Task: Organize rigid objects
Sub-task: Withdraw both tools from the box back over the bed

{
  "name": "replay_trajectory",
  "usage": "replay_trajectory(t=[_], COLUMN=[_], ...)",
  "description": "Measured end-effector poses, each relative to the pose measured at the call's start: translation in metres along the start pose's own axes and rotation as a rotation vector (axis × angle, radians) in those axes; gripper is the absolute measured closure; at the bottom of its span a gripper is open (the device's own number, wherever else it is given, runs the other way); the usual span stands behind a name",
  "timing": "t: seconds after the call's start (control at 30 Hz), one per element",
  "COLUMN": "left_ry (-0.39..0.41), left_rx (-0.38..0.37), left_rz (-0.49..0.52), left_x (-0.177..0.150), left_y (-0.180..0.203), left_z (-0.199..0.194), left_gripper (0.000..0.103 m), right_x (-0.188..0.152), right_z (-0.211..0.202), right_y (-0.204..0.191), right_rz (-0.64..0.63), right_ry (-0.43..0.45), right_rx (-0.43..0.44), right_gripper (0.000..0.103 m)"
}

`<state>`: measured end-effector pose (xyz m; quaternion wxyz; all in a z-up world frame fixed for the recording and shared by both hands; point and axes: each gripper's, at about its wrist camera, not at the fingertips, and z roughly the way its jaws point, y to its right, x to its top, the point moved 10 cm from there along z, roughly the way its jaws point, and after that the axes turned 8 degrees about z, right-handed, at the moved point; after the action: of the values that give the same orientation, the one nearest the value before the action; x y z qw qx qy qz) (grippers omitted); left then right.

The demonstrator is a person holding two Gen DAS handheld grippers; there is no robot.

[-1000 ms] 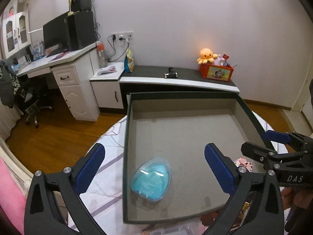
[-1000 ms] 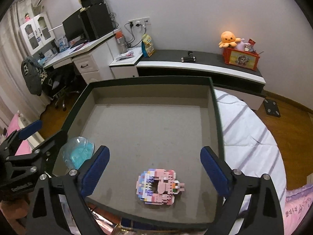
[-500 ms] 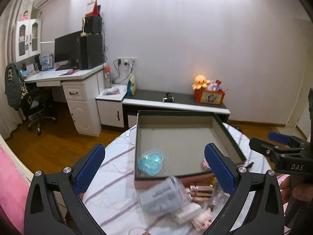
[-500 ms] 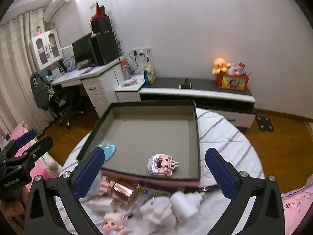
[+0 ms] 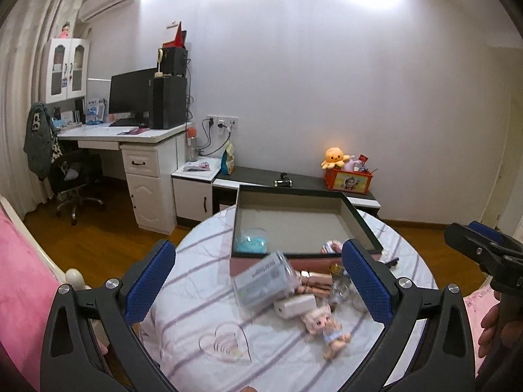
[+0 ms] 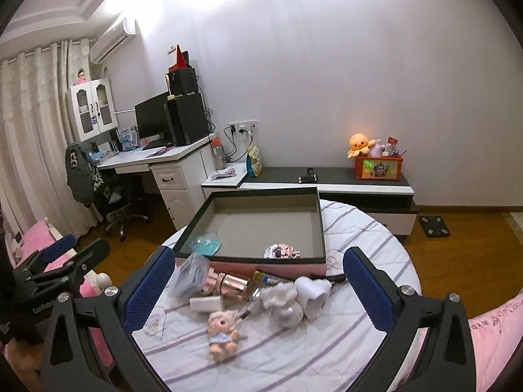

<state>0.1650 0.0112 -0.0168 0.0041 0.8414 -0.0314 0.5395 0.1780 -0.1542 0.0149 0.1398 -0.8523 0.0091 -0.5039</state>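
A dark-rimmed shallow box (image 5: 356,220) (image 6: 322,225) stands on the striped round table. In it lie a blue clear-cased item (image 5: 251,244) (image 6: 205,244) and a pink block figure (image 6: 282,251). In front of the box lies a pile: a clear plastic case (image 5: 264,279) (image 6: 191,274), a rose-gold cylinder (image 6: 230,283), a white charger (image 5: 294,305), a pig doll (image 5: 327,326) (image 6: 224,330) and a white figurine (image 6: 287,303). My left gripper (image 5: 258,281) and right gripper (image 6: 258,281) are both open and empty, held back above the pile.
The table (image 5: 196,320) carries a striped cloth with a heart print. A pink bed (image 5: 23,281) lies at the left. A desk with a monitor (image 5: 130,98), a low cabinet (image 6: 359,179) with an orange plush and wooden floor lie beyond.
Both grippers have pulled back and up from the box. The box now looks small and far, and the pile in front of it has come into view.
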Motion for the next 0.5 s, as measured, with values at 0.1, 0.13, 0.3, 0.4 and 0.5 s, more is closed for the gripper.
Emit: replay_trajectory(t=[0.1, 0.13, 0.3, 0.4, 0.5], left_ry=[-0.015, -0.02, -0.039, -0.05, -0.052], left_rx=[-0.006, -0.01, 0.017, 0.018, 0.018], left_rz=[-0.013, -0.02, -0.009, -0.017, -0.017], left_x=[-0.015, -0.02, -0.039, -0.044, -0.045], left_y=[0.0, 0.0, -0.002, -0.006, -0.007], left_z=[-0.007, -0.009, -0.013, -0.012, -0.011], left_gripper=[0.0, 0.0, 0.0, 0.0, 0.0], right_x=[-0.012, -0.018, -0.034, -0.041, -0.042], right_z=[-0.013, -0.017, -0.021, -0.021, -0.019], right_y=[-0.003, -0.004, 0.0, 0.004, 0.007], right_rz=[0.001, 0.0, 0.017, 0.026, 0.026], right_ry=[0.013, 0.015, -0.001, -0.011, -0.015], right_rx=[0.009, 0.009, 0.011, -0.002, -0.01], right_gripper=[0.0, 0.0, 0.0, 0.0, 0.0])
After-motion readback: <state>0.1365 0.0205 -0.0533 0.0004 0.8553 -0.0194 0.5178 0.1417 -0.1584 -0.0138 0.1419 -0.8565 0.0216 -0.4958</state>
